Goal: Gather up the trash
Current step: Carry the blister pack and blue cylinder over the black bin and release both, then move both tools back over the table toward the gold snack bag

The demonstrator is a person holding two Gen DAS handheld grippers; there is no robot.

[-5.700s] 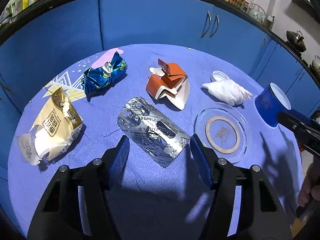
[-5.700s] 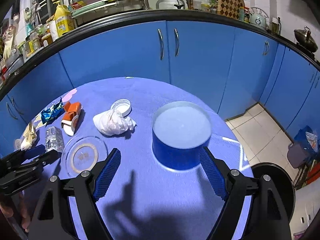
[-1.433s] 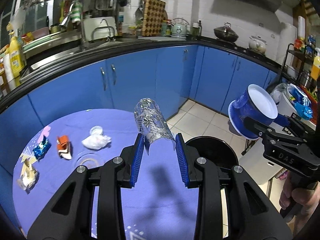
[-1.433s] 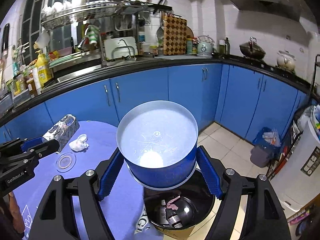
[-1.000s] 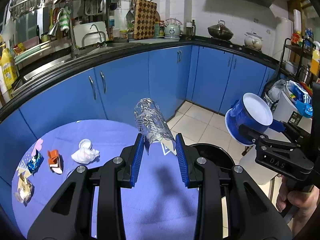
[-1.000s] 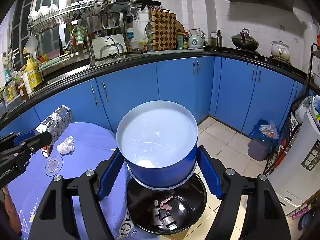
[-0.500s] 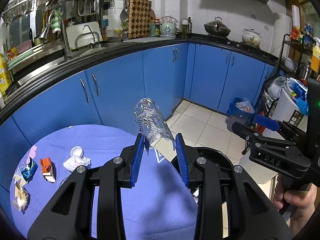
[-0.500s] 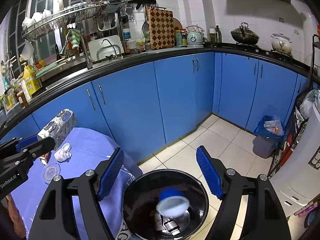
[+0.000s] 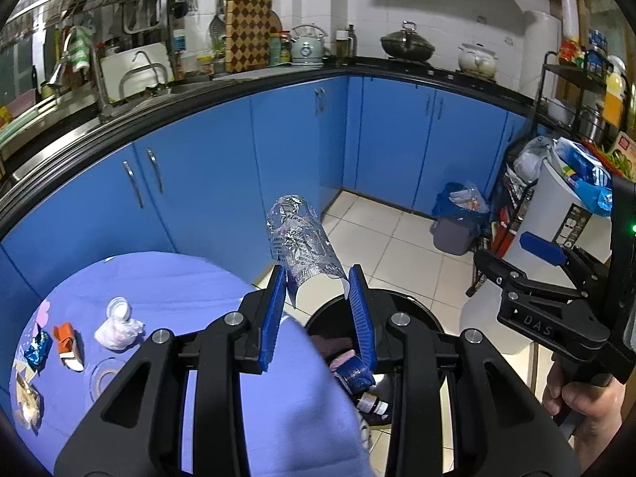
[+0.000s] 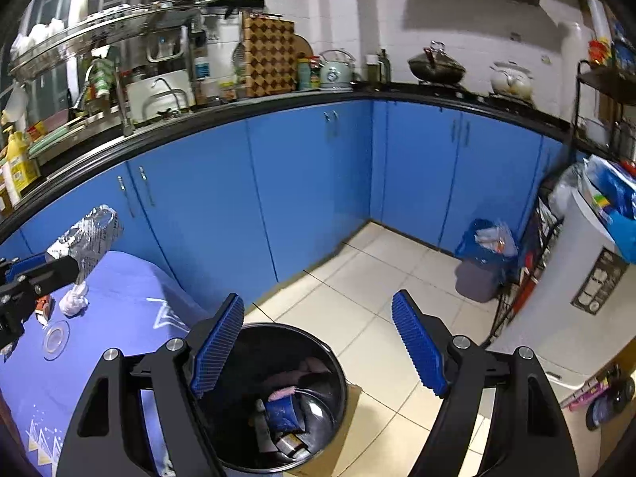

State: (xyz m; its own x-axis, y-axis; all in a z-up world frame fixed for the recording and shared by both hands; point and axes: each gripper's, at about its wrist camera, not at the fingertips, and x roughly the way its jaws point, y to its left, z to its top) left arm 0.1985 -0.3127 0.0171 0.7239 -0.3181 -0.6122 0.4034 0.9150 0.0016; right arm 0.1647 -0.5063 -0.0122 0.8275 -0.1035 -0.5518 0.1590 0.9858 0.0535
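Tongs first: our left tongs (image 9: 318, 310) pinch the foil blister pack (image 9: 300, 240) at the counter (image 9: 179, 290) edge, short of the black trash bin (image 10: 342, 361); our right tongs (image 10: 318, 342) gape empty above it. Released now, the light pack may flutter onto the floor.

Open mouth of the black bin (image 10: 278, 397): unobstructed from above beneath your right gripper (image 10: 318, 346), whose jaws stand wide apart and empty. On the bin's left rim, the purple-clothed table (image 10: 119, 318) edge crowds your left gripper (image 9: 318, 310), which carries the foil blister sheet (image 9: 302, 242). Tiled floor (image 10: 377, 290) beyond the bin: passable as far as the blue cabinets (image 10: 318, 183) and the small bagged waste bin (image 10: 481, 262).
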